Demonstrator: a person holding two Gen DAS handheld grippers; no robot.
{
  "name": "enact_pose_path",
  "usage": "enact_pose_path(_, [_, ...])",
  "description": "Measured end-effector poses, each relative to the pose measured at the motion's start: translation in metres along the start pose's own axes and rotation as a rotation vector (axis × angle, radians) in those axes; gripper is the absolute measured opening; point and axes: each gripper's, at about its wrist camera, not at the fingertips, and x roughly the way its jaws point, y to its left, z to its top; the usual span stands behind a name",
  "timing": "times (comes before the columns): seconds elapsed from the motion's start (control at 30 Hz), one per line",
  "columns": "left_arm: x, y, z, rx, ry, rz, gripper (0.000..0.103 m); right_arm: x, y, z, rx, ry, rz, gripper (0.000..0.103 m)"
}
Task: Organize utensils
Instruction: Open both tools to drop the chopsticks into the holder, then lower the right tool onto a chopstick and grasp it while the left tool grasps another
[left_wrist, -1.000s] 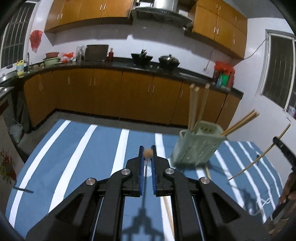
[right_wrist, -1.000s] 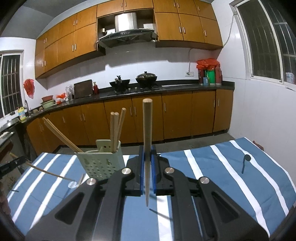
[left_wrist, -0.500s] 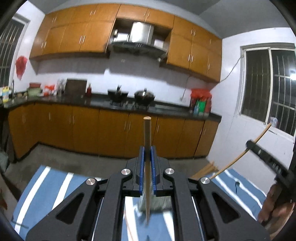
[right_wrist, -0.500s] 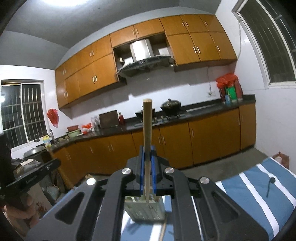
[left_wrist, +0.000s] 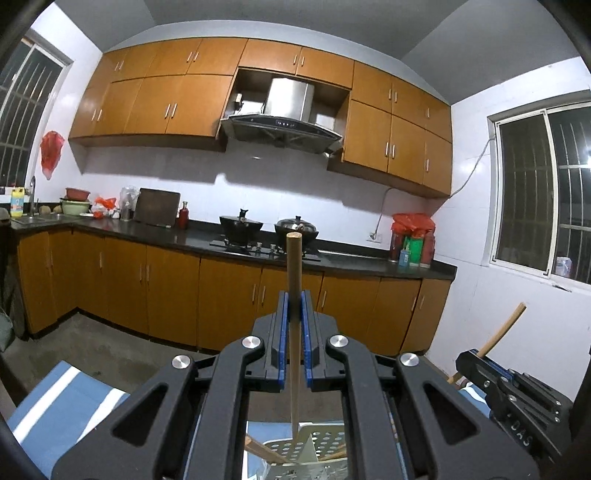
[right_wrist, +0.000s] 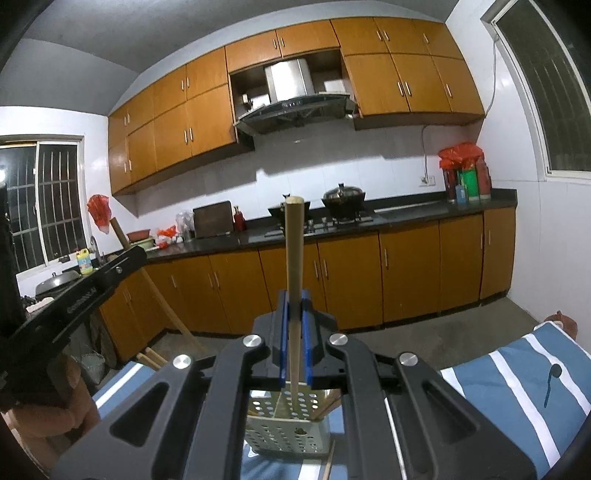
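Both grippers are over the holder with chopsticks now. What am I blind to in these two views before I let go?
- Left wrist view: the holder shows only through the gap in the left gripper; its base is cut off by the frame's bottom edge.
- Right wrist view: the right gripper hides the holder's sides.
- Either view: each chopstick ends near the rim; whether the tip is inside a compartment is unclear.

Orange-brown kitchen cabinets (left_wrist: 229, 295), white tiled wall (left_wrist: 295, 184), steel range hood (left_wrist: 284, 118), barred dark window (left_wrist: 543, 199).
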Motion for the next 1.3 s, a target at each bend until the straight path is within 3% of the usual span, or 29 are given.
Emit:
enact_pose_path(0.17, [0.013, 0.006, -0.016, -0.022, 0.084, -0.022, 0.009, 0.016, -0.001, -0.011, -0.011, 0.067, 0.003, 0.011])
enact_pose_path(0.23, [0.009, 0.009, -0.017, -0.024, 0.096, -0.022, 0.021, 0.012, -0.002, -0.011, -0.009, 0.062, 0.003, 0.017])
enact_pose_path(0.27, [0.006, 0.010, -0.017, -0.026, 0.092, -0.017, 0.038, 0.009, -0.003, -0.011, -0.006, 0.055, 0.000, 0.022])
enact_pose_path(0.3, [0.002, 0.011, -0.016, -0.028, 0.083, -0.014, 0.045, 0.005, -0.004, -0.010, -0.002, 0.048, -0.002, 0.024])
enact_pose_path(0.47, [-0.023, 0.022, -0.006, -0.059, 0.063, -0.037, 0.049, -0.023, -0.014, -0.003, 0.012, 0.002, -0.026, 0.034])
enact_pose_path(0.63, [-0.063, 0.041, -0.010, -0.082, 0.044, -0.020, 0.065, -0.054, -0.036, -0.019, 0.017, -0.003, -0.110, 0.049])
enact_pose_path(0.77, [-0.081, 0.065, -0.041, -0.081, 0.107, 0.087, 0.072, -0.049, -0.067, -0.064, 0.052, 0.144, -0.185, 0.053])
enact_pose_path(0.93, [-0.073, 0.093, -0.102, -0.053, 0.306, 0.229, 0.073, -0.026, -0.084, -0.134, 0.117, 0.387, -0.211, 0.053])
enact_pose_path(1.0, [-0.068, 0.103, -0.130, -0.063, 0.415, 0.245, 0.073, -0.020, -0.079, -0.165, 0.126, 0.481, -0.181, 0.050])
enact_pose_path(1.07, [-0.066, 0.109, -0.149, -0.068, 0.475, 0.256, 0.073, -0.017, -0.068, -0.188, 0.121, 0.544, -0.136, 0.042])
enact_pose_path(1.3, [-0.062, 0.103, -0.189, -0.066, 0.609, 0.222, 0.072, -0.010, -0.017, -0.230, 0.018, 0.662, -0.048, 0.040])
